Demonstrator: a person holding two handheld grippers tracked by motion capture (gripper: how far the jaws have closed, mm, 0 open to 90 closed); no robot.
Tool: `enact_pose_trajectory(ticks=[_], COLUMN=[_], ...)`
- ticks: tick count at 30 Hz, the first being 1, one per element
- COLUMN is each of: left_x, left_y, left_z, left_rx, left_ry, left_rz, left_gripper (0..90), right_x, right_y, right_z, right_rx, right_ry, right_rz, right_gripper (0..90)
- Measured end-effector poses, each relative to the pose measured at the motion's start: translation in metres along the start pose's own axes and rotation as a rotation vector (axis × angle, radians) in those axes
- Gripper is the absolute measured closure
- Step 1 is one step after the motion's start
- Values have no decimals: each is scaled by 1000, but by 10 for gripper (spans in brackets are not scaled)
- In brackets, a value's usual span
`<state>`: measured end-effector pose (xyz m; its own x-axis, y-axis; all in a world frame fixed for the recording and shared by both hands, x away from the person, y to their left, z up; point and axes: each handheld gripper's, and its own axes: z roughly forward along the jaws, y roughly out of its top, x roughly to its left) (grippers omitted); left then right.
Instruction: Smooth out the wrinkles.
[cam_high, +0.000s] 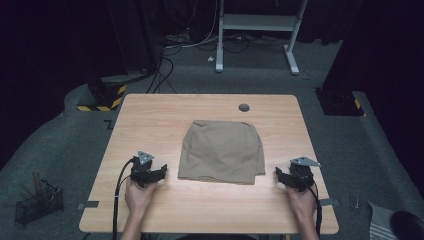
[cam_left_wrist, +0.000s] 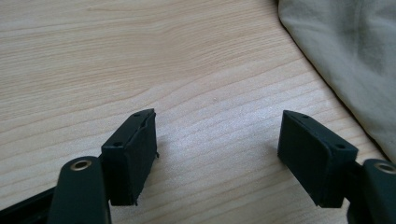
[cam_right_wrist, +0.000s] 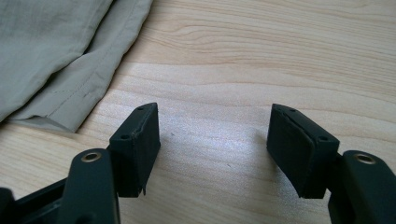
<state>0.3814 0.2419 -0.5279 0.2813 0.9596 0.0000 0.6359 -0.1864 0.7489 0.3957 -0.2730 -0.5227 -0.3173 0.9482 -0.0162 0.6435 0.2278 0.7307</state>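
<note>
folded tan cloth (cam_high: 221, 151) is lying flat about mid-worktop, slightly toward the near edge, roughly square, with what looks like the folded edge along its near side. nothing is holding it.

left gripper (cam_high: 161, 173) is resting on the worktop (cam_high: 150, 115) just off the cloth's near-left corner, jaws standing apart with bare wood between them, gripping nothing. right gripper (cam_high: 280, 175) is mirroring it off the near-right corner, also parted and empty. both are sitting close to the near edge, apart from the fabric.

judging by the layout, the step in hand is either starting another fold or backing off a finished one; can't tell which. if going in for a grab: keeping each lower jaw skimming the wood, sliding it under the corner so it's catching every layer rather than just the top one, closing both sides together, then lifting evenly so the stack isn't skewing.

view differences: the high view is giving the whole outline, both hands, a grommet hole (cam_high: 243, 107) near the far edge, a wire basket (cam_high: 37, 202) on the floor left of the worktop, and a white frame (cam_high: 260, 22) beyond. the left gripper view is showing the cloth's left edge (cam_left_wrist: 345, 56) running diagonally at top right, clear of the jaws. the right gripper view is showing the stitched hem and layered corner (cam_right_wrist: 70, 102) at left, detail the high view is too coarse for.
</note>
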Motion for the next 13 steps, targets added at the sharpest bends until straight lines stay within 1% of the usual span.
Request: enact_pose_trajectory(ticks=[7, 12, 13], left_x=[-1, -3, -3], left_y=[0, -1, -1], left_z=[0, -1, 0], left_rx=[5, 10, 15], left_ry=[-2, -3, -6], left_rz=[5, 0, 7], left_gripper=[253, 220, 208], right_x=[0, 0, 0], right_y=[0, 0, 0], right_z=[0, 0, 0], right_rx=[1, 0, 1], right_ry=[0, 1, 1], right_rz=[2, 0, 0], right_gripper=[342, 336, 333])
